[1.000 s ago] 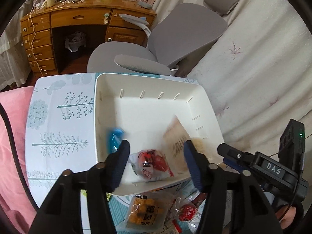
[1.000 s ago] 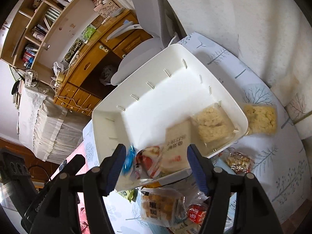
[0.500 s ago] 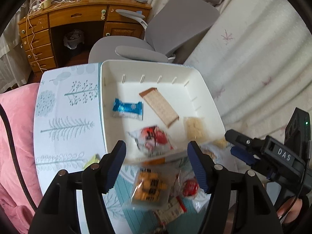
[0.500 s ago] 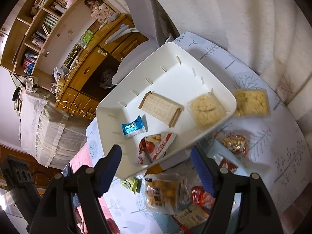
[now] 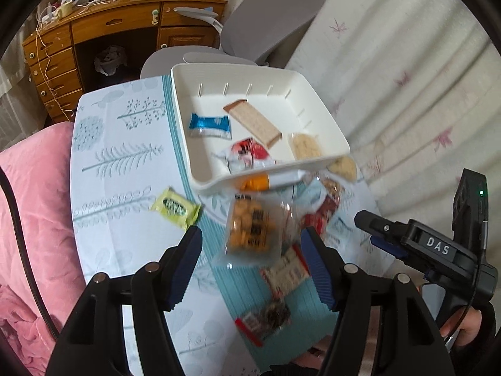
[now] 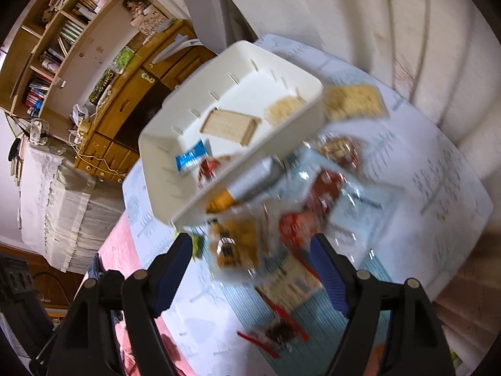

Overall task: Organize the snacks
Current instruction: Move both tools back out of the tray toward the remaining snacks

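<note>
A white tray (image 5: 313, 94) (image 6: 250, 72) sits at the table's far side. It holds a blue packet (image 5: 209, 125), a brown wafer bar (image 5: 252, 122) (image 6: 230, 125), a red-and-white packet (image 5: 247, 155) and a pale cracker pack (image 5: 305, 145). Nearer lies a pile of loose snacks, with a clear bag of orange pieces (image 5: 252, 225) (image 6: 235, 244) on top. My left gripper (image 5: 252, 235) hangs open above that bag, holding nothing. The right gripper (image 6: 252, 244) is open too, over the same pile, and its view is blurred. A green packet (image 5: 175, 208) lies apart at the left.
A cracker pack (image 6: 355, 100) lies on the tree-print tablecloth (image 5: 119, 163) beside the tray. Red packets (image 5: 316, 216) and a dark one (image 5: 264, 316) lie on a blue mat. A grey chair (image 5: 266, 28), a wooden desk and a pink blanket (image 5: 31, 203) surround the table.
Both grippers have drawn back from the tray to the loose pile and their jaws have widened. The red-and-white packet and the wafer bar now lie free in the tray.
</note>
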Motion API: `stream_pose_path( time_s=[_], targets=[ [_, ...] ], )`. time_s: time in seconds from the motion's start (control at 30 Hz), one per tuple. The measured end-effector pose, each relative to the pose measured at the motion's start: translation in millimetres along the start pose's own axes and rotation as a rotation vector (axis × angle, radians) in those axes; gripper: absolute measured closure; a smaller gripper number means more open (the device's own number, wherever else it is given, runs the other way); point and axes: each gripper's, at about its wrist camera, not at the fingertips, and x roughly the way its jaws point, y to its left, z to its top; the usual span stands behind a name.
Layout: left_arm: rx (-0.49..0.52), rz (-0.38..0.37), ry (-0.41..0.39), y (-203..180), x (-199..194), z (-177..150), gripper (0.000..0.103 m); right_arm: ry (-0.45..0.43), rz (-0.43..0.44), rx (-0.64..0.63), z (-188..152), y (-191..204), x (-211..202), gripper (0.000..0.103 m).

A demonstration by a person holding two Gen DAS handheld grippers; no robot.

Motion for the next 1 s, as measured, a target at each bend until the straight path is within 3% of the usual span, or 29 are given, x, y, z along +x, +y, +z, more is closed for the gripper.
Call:
stream_pose_path(
  time_s=[0.27, 0.5, 0.67, 1.0],
  targets=[
    [0.009, -0.001, 0.046, -1.2, -6.3, -41.0, 0.039, 0.004, -0.053, 0.001, -46.7, -19.4, -6.0, 0.025],
    [-0.022, 0.020, 0.087, -6.8, 2.8, -67.2, 0.039, -0.014, -0.084, -0.065, -63.7, -37.0, -9.1, 0.025],
    [-0.075, 0.041, 0.114, -13.8, 12.9, -78.5, 0.038, -0.019, -0.095, -0.144, -65.1, -52.8, -8.4, 0.025],
    [-0.207, 0.121, 0.179, -31.2, 41.2, -96.7, 0.024, 0.004, -0.057, -0.311, -47.7, -75.4, -6.1, 0.025]
  ],
)
